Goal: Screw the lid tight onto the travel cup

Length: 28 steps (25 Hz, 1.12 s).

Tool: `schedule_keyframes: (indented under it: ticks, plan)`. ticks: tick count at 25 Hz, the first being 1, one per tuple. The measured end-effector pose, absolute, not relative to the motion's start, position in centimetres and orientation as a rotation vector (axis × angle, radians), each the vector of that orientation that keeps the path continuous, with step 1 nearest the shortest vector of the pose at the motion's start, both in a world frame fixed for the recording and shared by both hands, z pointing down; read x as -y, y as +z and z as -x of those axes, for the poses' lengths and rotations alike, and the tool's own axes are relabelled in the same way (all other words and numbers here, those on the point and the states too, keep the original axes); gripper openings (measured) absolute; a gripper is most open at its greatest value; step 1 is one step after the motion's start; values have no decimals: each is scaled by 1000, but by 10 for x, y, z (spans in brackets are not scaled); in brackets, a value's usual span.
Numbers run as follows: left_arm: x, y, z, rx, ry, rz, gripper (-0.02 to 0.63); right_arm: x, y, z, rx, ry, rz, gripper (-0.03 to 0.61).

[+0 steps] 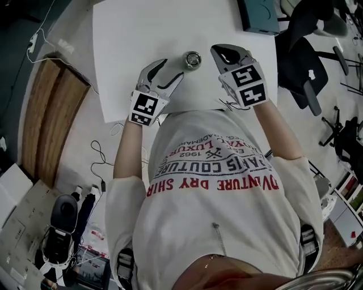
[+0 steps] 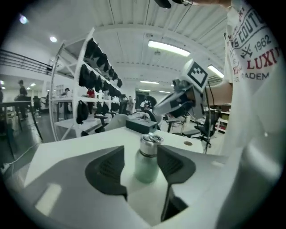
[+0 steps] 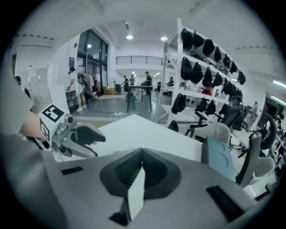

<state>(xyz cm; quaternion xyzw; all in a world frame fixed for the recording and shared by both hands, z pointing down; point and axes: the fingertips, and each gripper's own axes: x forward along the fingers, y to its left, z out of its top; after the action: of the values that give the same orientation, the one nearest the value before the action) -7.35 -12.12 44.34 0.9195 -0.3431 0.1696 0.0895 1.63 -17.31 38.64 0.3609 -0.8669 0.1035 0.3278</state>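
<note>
Your printed white shirt (image 1: 221, 170) fills the lower middle of the head view, closest to the lens, and both forearms reach up from it to the white surface (image 1: 142, 34). Off to the left, a dark cable (image 1: 99, 156) trails across the floor beside wooden boards (image 1: 54, 113). Your left gripper (image 1: 172, 68) is at the near edge of the surface with its jaws released and spread apart. Its own view frames the travel cup (image 1: 193, 59) between the two dark pads, yet from above the cup stands just beyond the tips and nothing presses on it. That cup is upright on the surface between your two grippers, pale green in the body, with its silvery lid (image 2: 151, 143) seated on top. Just to its right, your right gripper (image 1: 222, 54) has its jaws clenched together on nothing, the pads meeting flat. Farther right, a teal case (image 1: 258, 14) lies at the far corner of the surface, and a dark office chair (image 1: 306, 62) stands on the floor past the edge.
</note>
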Motion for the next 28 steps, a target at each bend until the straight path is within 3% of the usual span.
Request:
schedule_keyframes:
  ticks: [2, 7, 28]
  plan:
    - [132, 419, 84, 1159, 410, -2692, 158, 179, 377, -23, 2316, 264, -1040, 11]
    - [154, 371, 110, 1437, 288, -2607, 18, 184, 357, -31, 2447, 208, -1139, 9]
    - [178, 294, 121, 1592, 238, -2617, 12, 197, 317, -73, 2575, 103, -1342, 8]
